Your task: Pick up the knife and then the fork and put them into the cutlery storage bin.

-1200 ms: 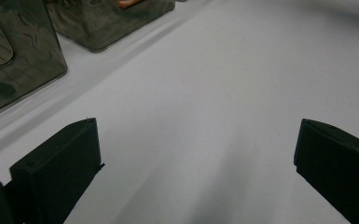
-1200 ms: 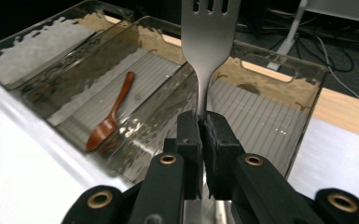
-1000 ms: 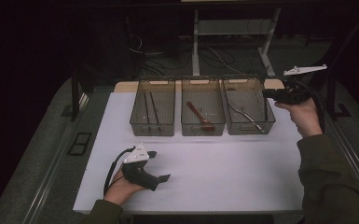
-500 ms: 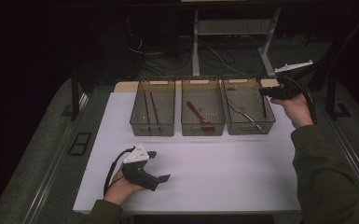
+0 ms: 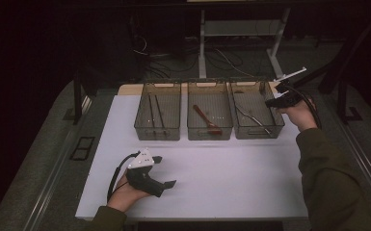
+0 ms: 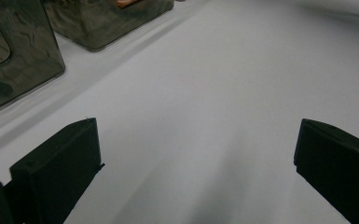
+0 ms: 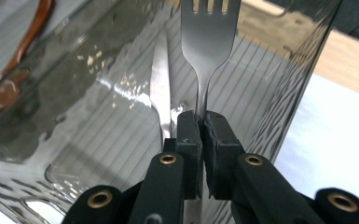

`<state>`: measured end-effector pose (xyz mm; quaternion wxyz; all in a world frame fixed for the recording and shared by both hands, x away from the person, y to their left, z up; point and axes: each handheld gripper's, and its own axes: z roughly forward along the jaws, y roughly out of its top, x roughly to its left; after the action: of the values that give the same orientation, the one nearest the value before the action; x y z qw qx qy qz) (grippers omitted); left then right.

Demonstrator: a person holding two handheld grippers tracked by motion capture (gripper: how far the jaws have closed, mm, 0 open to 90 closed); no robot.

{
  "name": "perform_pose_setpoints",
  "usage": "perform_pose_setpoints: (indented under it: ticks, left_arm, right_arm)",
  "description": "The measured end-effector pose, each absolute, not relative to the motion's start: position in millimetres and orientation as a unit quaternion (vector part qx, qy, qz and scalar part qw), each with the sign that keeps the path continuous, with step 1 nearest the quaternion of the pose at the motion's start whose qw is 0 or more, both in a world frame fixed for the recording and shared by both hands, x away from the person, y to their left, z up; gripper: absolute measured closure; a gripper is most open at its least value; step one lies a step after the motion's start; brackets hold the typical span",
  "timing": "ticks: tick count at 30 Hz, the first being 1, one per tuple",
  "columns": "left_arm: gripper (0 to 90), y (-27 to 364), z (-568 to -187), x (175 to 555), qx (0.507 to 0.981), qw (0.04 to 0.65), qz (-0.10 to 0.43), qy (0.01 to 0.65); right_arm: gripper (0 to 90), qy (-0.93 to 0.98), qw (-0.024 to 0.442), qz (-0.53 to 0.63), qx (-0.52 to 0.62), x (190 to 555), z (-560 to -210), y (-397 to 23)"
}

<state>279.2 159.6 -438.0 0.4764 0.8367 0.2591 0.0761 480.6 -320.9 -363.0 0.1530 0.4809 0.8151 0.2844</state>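
right gripper clamped on fork handle, over right bin. thin grip, fork could twist out, clip bin wall, honestly. left gripper jaws wide apart, holding nothing.

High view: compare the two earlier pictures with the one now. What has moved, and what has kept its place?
The right gripper, shut on a fork, has come in from beyond the table's right edge and down, over the right-hand bin. The fork stays clamped between its jaws, not let go. The left gripper rests open on the white table as before. The three bins and their contents have not shifted.
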Motion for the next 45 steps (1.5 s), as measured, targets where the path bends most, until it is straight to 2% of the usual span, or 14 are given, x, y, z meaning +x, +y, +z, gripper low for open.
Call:
perform_pose_setpoints:
  ticks: [16, 18, 24, 39, 45]
  left_arm:
    - [0.0, 160, -438, 279, 0.837, 0.477, 0.076, 0.258]
    - [0.0, 160, -438, 279, 0.837, 0.477, 0.075, 0.258]
    - [0.0, 159, -438, 279, 0.837, 0.476, 0.075, 0.258]
    - [0.0, 158, -438, 279, 0.839, 0.474, 0.074, 0.257]
    - [0.0, 156, -439, 279, 0.839, 0.472, 0.071, 0.26]
  right_arm:
    - [82.8, 0.834, 0.11, 0.247, 0.48, 490, -382, -314]
    - [71.9, 0.835, 0.115, 0.248, 0.477, 490, -384, -312]
    - [54.7, 0.825, 0.125, 0.273, 0.479, 488, -380, -313]
    - [34.8, 0.801, 0.111, 0.346, 0.477, 474, -370, -320]
    - [29.5, 0.791, 0.113, 0.373, 0.472, 465, -370, -325]
